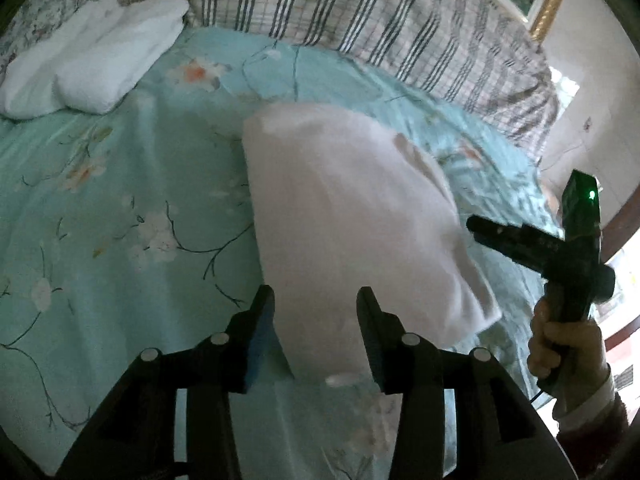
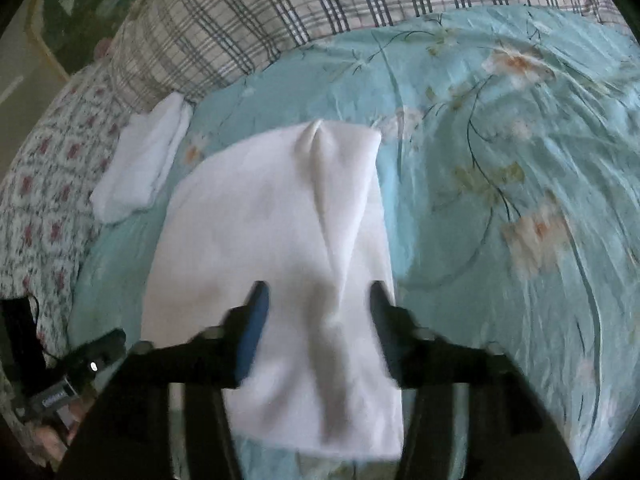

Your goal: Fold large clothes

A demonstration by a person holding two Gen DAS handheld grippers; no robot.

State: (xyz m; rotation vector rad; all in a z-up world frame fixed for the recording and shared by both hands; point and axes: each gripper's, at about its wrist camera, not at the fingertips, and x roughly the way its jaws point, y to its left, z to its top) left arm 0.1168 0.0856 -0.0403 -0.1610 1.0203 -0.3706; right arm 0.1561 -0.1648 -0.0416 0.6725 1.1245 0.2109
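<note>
White cloth folded into a thick pad, a second garment (image 1: 92,60), lies at the far left of the bed, against the plaid quilt (image 1: 360,12) bunched along the head end. Nearer the middle, the white garment (image 1: 344,216) being folded rests on the turquoise floral bedsheet (image 1: 120,200) as a long, narrow, roughly rectangular bundle with a soft crease running down it. The left tool (image 1: 316,332) has its jaws apart over the near end of that bundle; blur hides whether either finger touches the cloth. To the right, the right tool (image 1: 476,228) is seen from the side above the bundle's right edge, gripped by a hand (image 1: 560,348). In the right wrist view the right tool's (image 2: 320,320) fingers stand spread, the white garment (image 2: 280,220) passing between them, not pinched.
</note>
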